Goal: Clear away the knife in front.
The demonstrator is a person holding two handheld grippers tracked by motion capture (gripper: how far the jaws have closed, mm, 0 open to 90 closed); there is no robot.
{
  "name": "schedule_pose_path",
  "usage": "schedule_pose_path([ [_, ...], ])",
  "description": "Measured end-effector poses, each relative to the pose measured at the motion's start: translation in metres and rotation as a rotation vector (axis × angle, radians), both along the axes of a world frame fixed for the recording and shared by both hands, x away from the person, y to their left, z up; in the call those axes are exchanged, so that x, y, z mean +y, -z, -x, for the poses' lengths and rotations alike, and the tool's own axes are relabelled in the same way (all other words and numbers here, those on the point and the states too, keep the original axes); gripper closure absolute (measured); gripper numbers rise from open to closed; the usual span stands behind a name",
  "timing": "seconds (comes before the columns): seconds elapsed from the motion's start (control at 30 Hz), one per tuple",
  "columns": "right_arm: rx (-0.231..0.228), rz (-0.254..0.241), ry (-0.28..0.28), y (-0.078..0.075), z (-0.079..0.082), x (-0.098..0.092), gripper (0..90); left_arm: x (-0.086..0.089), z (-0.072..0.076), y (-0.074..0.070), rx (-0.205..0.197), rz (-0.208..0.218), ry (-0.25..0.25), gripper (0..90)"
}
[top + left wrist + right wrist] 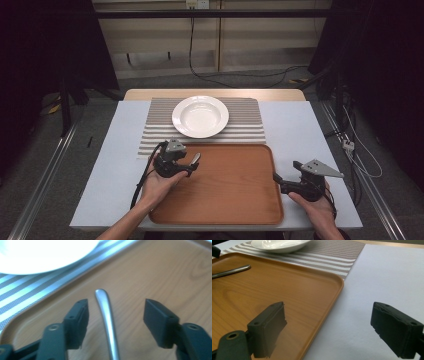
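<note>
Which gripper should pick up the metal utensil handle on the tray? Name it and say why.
Left. The left gripper already has its open jaws on either side of the utensil handle on the tray. The right gripper sits open at the tray's far right edge.

White plate [200, 116], grey-striped mat [155, 127], brown wooden tray [235, 190], apparently silver utensil handle [106, 315].
</note>
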State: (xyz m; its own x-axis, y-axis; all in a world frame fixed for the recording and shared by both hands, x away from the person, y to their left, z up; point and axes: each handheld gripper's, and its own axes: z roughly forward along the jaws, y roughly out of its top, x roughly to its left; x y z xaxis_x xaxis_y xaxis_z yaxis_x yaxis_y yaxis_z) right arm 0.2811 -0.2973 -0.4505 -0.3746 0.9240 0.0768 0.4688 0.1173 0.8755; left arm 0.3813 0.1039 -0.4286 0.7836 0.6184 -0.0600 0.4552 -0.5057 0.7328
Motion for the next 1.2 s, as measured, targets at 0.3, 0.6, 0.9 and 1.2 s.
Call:
schedule_pose_path([
  [0.3,0.001,0.008,0.001,-0.001,0.001,0.003,12.2,-0.009,0.0,0.007,0.021,0.024,0.032,87.2],
  [0.6,0.0,0.008,-0.002,-0.001,0.002,0.003,12.2,-0.015,-0.006,0.021,0.062,-0.03,0.03,90.0],
  [0.9,0.0,0.008,-0.006,-0.001,0.002,0.003,12.2,-0.012,-0.011,0.024,0.077,-0.03,0.04,87.7],
  [1.2,0.0,0.007,-0.011,-0.001,0.001,0.004,12.2,-0.01,-0.012,0.02,0.088,-0.088,0.034,89.6],
])
